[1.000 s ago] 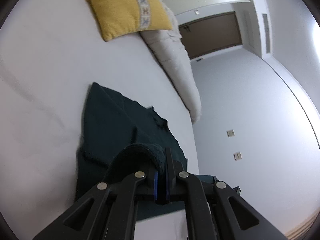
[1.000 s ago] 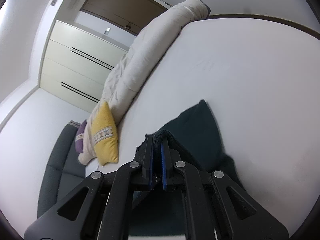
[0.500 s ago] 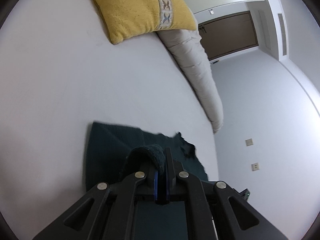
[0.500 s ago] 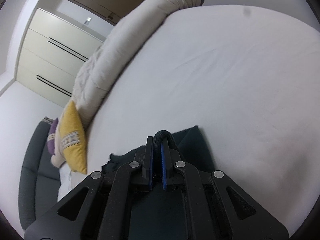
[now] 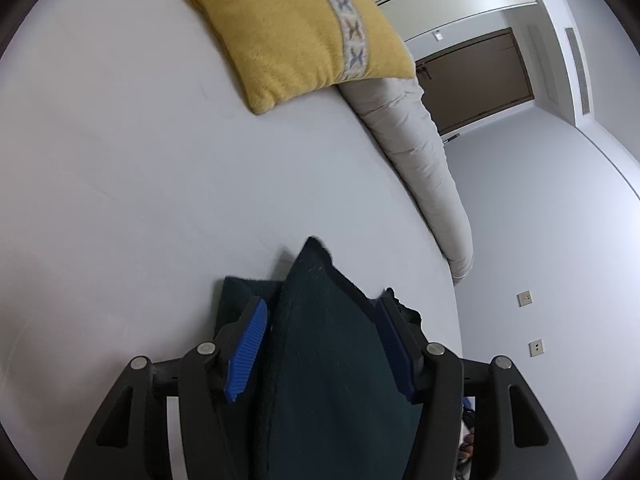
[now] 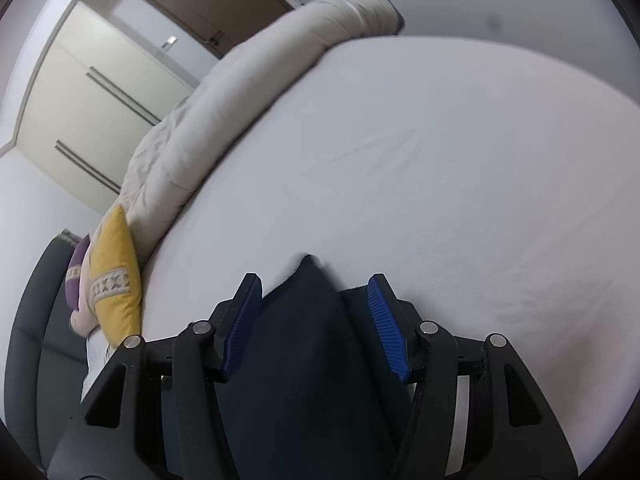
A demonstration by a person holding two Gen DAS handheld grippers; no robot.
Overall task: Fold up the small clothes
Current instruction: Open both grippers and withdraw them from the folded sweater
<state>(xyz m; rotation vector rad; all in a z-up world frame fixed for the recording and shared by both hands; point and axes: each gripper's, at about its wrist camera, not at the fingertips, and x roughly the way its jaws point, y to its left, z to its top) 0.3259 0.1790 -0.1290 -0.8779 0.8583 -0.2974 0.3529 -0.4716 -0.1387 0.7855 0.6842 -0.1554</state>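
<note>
Looks like the drop after a fold: left gripper (image 5: pixel 320 348) and right gripper (image 6: pixel 316 328) are both opening, dark green knitted garment (image 5: pixel 332 360) loose between the jaws at lower centre, so next I'd back both straight out.

Matt dk knit garment (image 5: pixel 336 360), ribbed pads (image 5: pixel 246 354)

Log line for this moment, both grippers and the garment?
left gripper: opening, dark green garment between fingers | right gripper: opening, same garment between fingers | garment on white bed
</note>
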